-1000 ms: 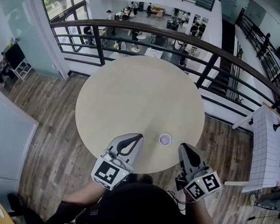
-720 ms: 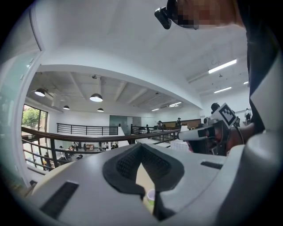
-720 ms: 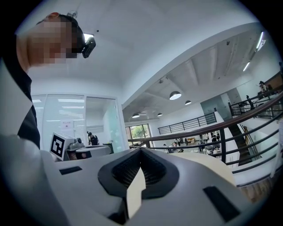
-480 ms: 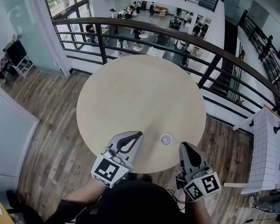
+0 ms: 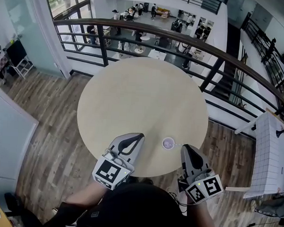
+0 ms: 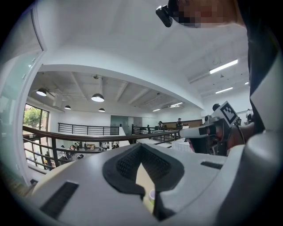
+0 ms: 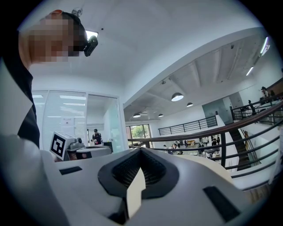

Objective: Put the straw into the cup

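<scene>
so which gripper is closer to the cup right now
Right. In the head view the right gripper sits just to the right of the cup. The left gripper is on the cup's left, with a wider gap.

A round pale table stands on a wood floor; a small cup sits near its near edge.
</scene>
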`<act>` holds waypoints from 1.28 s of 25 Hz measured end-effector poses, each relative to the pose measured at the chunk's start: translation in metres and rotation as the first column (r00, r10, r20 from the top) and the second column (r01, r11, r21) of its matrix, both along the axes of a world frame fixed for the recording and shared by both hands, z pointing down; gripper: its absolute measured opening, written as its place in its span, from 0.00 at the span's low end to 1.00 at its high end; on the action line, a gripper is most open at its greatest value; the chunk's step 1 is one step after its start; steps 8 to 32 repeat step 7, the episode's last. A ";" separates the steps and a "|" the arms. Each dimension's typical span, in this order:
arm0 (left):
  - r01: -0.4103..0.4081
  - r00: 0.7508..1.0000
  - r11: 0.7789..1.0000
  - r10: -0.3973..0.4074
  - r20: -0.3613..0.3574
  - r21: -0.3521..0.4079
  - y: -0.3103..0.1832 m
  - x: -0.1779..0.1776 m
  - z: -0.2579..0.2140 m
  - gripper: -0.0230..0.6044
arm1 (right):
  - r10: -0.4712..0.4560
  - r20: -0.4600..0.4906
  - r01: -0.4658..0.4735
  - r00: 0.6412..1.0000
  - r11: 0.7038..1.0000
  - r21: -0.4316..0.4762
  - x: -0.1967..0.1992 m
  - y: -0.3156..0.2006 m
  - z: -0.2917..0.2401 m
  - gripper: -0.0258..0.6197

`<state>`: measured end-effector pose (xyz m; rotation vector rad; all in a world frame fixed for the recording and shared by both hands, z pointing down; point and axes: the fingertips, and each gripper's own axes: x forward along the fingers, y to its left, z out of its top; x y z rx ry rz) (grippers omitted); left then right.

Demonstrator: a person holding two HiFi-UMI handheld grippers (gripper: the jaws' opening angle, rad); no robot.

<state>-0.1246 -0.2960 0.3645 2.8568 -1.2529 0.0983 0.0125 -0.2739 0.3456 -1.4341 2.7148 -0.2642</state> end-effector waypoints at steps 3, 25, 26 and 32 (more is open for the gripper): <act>-0.006 1.000 1.000 0.006 0.001 0.002 0.000 0.001 0.000 0.05 | 0.002 -0.001 -0.002 1.000 1.000 -0.006 0.000 0.000 0.002 0.07; -0.011 1.000 1.000 0.011 0.000 0.001 -0.001 0.003 0.001 0.05 | 0.002 -0.002 -0.002 1.000 1.000 -0.012 0.000 0.000 0.006 0.07; -0.011 1.000 1.000 0.011 0.000 0.001 -0.001 0.003 0.001 0.05 | 0.002 -0.002 -0.002 1.000 1.000 -0.012 0.000 0.000 0.006 0.07; -0.011 1.000 1.000 0.011 0.000 0.001 -0.001 0.003 0.001 0.05 | 0.002 -0.002 -0.002 1.000 1.000 -0.012 0.000 0.000 0.006 0.07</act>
